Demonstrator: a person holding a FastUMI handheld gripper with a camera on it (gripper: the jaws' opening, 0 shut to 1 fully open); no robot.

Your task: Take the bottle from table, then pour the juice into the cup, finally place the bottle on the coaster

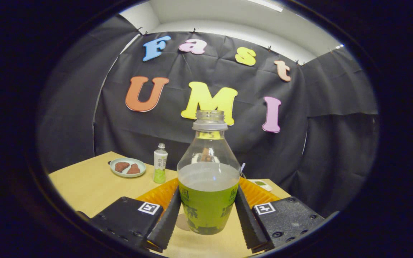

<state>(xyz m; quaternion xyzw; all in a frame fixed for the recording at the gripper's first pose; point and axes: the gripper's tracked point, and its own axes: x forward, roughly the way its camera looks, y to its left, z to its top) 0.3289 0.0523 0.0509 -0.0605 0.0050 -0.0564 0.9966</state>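
A clear bottle [208, 186] with no cap stands upright between my fingers, about half full of green juice under a green label. My gripper [208, 215] is shut on it, one finger pressing each side of its lower body. Its base seems to hang slightly above the wooden table [84, 186], where a dim round patch [183, 222] lies by the base. Directly behind the bottle sits an orange ribbed object [156, 195], showing on both sides of it with its middle hidden. I cannot tell whether that is the cup or the coaster.
Beyond the fingers to the left, a small bottle [160, 163] with green liquid stands next to a pale plate [127, 167] holding two brown pieces. A small white item [264, 184] lies beyond the orange object on the right. Black cloth walls close in the table's far edges.
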